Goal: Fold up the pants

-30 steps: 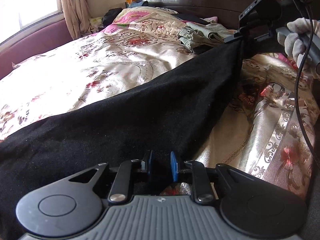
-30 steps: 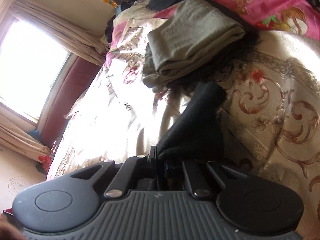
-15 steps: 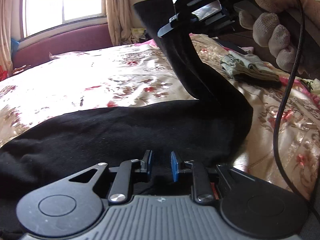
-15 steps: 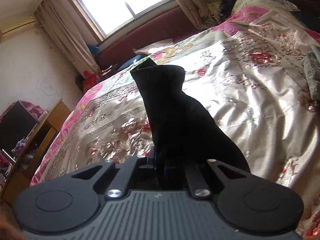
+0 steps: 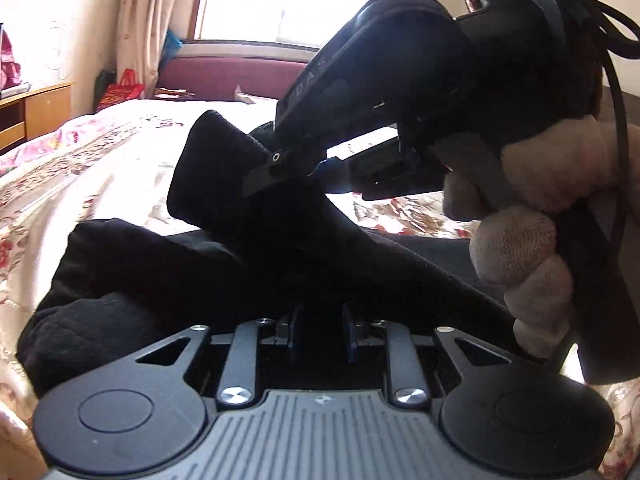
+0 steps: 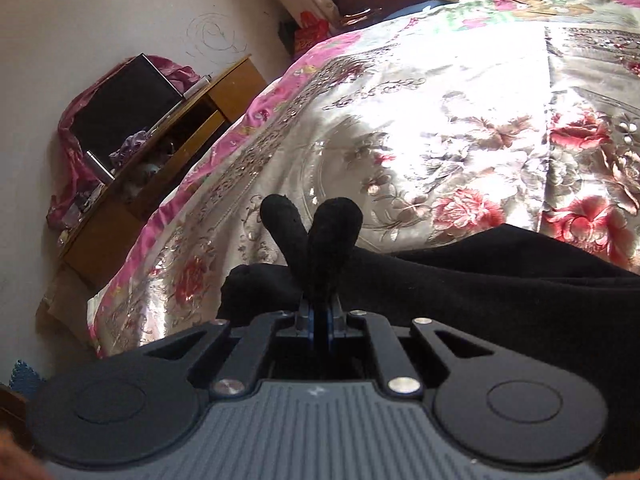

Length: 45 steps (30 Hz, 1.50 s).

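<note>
Across the lower half of both views lie the black pants (image 6: 500, 280), spread on the flowered bedspread (image 6: 440, 128). Our right gripper (image 6: 320, 312) has its jaws pressed together on a pinch of the cloth, and two rounded lobes of fabric stick up past the tips at the frame's centre. In the left wrist view that same tool fills the upper right, gripped by a gloved hand (image 5: 532, 216), with a flap of the pants hanging from its tip at centre. Our left gripper (image 5: 320, 336) shows a clear gap between its blue pads (image 5: 347, 332); black cloth lies right in front of them, but we cannot tell whether any sits between them.

We judge the main risk to be the fold landing crooked: only one tool plainly holds cloth, so the lower layer could drag along and bunch. The satin-looking cover may let the pants slide. With the two tools this close, they could also knock together or snag the black cable (image 5: 618, 100) at the right edge.
</note>
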Each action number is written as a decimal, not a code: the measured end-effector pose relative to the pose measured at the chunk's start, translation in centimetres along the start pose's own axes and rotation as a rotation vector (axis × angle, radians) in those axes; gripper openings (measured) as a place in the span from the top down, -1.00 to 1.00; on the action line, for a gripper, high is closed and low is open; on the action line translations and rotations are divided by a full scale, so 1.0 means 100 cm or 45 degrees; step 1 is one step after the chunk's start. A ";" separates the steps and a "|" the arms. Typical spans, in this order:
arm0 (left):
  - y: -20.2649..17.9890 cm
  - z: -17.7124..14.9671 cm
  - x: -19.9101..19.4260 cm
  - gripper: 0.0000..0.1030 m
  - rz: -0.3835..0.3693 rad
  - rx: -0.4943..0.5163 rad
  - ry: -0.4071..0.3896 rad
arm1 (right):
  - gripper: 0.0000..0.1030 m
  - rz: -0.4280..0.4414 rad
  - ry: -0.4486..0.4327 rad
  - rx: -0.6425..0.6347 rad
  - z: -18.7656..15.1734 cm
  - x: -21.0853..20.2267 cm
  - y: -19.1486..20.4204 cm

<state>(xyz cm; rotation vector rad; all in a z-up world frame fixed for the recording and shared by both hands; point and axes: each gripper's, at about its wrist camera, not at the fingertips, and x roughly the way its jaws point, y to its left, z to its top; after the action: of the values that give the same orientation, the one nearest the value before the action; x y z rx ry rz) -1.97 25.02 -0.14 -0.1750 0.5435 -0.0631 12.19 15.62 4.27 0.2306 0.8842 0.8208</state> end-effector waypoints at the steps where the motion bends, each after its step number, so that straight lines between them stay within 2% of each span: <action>1: 0.006 -0.002 -0.002 0.28 0.019 -0.012 -0.002 | 0.85 0.007 -0.013 -0.030 -0.002 0.002 0.007; 5: 0.028 -0.014 -0.005 0.28 0.100 -0.077 0.028 | 0.84 -0.052 0.056 -0.225 -0.022 0.038 0.038; 8: 0.041 -0.024 -0.013 0.28 0.114 -0.123 0.047 | 0.83 -0.067 0.101 -0.260 -0.038 0.052 0.042; 13: 0.045 -0.031 -0.021 0.28 0.131 -0.134 0.045 | 0.83 -0.052 -0.007 -0.197 -0.034 0.044 0.048; 18: 0.052 -0.036 -0.025 0.28 0.134 -0.124 0.038 | 0.84 -0.041 -0.065 -0.253 -0.030 0.052 0.065; 21: 0.055 -0.038 -0.024 0.28 0.145 -0.126 0.049 | 0.84 -0.021 -0.008 -0.288 -0.040 0.070 0.071; 23: 0.055 -0.040 -0.025 0.28 0.173 -0.091 0.081 | 0.82 -0.008 0.093 -0.357 -0.050 0.084 0.076; 25: 0.054 -0.045 -0.026 0.28 0.184 -0.072 0.104 | 0.73 -0.009 0.162 -0.382 -0.057 0.094 0.075; 31: 0.056 -0.050 -0.033 0.18 0.163 -0.076 0.111 | 0.70 0.017 0.137 -0.364 -0.050 0.080 0.068; 35: 0.055 -0.051 -0.032 0.18 0.160 -0.060 0.111 | 0.35 0.076 0.114 -0.363 -0.046 0.069 0.070; 36: 0.056 -0.050 -0.032 0.18 0.159 -0.060 0.109 | 0.34 0.091 0.097 -0.368 -0.046 0.067 0.072; 38: 0.056 -0.051 -0.034 0.17 0.158 -0.061 0.107 | 0.37 0.094 0.072 -0.388 -0.047 0.068 0.077; 39: 0.056 -0.050 -0.035 0.17 0.159 -0.060 0.107 | 0.56 0.090 0.093 -0.389 -0.046 0.073 0.079; 41: 0.056 -0.049 -0.036 0.17 0.165 -0.060 0.107 | 0.83 0.116 0.173 -0.343 -0.045 0.088 0.082; 45: 0.054 -0.049 -0.038 0.17 0.192 -0.044 0.113 | 0.82 0.106 0.252 -0.397 -0.054 0.103 0.093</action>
<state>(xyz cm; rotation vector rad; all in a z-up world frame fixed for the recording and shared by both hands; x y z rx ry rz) -7.69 30.04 -3.33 -0.1652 0.6451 0.0857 6.77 28.58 -0.70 -0.0894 0.9219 1.0587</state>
